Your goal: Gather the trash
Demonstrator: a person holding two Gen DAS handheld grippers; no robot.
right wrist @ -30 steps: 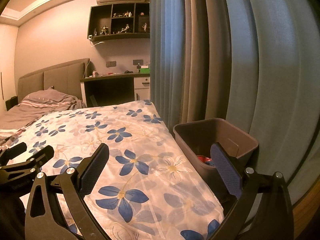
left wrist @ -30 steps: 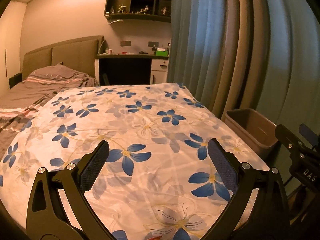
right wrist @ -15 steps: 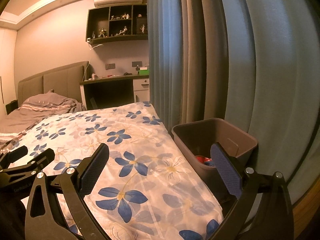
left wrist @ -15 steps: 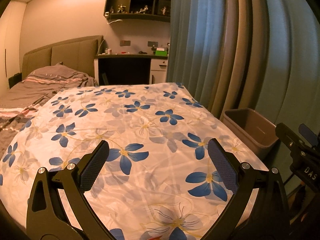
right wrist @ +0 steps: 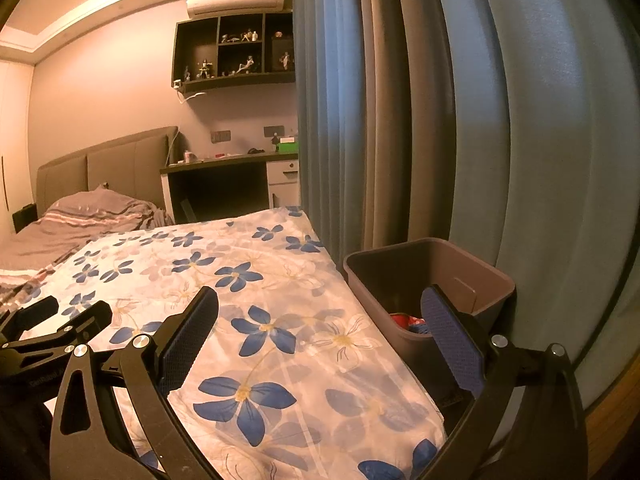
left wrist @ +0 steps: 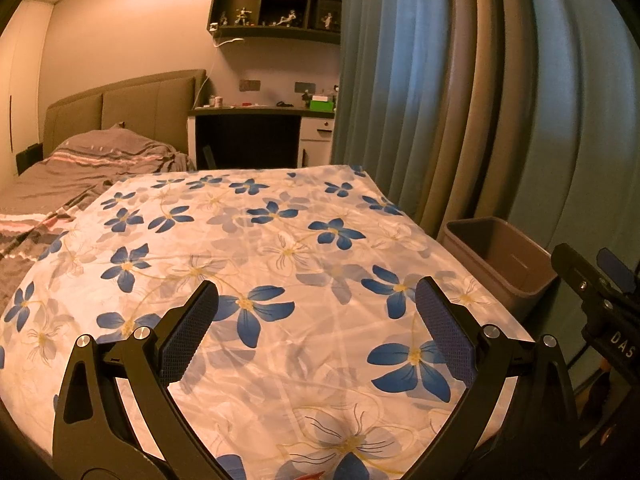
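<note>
1. Both jaws stand wide apart and hold nothing: your left gripper (left wrist: 316,320) and your right gripper (right wrist: 320,320) each hang over the flowered sheet (left wrist: 256,248) with only fabric showing between the pads.
2. Take the bin (right wrist: 428,280) as your landmark. It sits just beside the sheet's right edge, against the curtain (right wrist: 400,120).
3. Inside the bin, low at its near end, you can see red trash (right wrist: 404,320) partly hidden behind your right gripper's far finger. No loose trash shows on the sheet beside the bin, though a red sliver at the bottom edge of the left wrist view is too cut off to identify.
4. My judgement: collection looks nearly or fully done, unless pieces lie out of view.
5. Risks from here:
   - Sweeping low beside the bin could snag the soft sheet in an open jaw and drag it.
   - Your right gripper is close to the bin's rim; a sideways swing could knock or tip it and spill the contents.
   - Your two grippers are near each other and could clash if you turn them inward.
</note>
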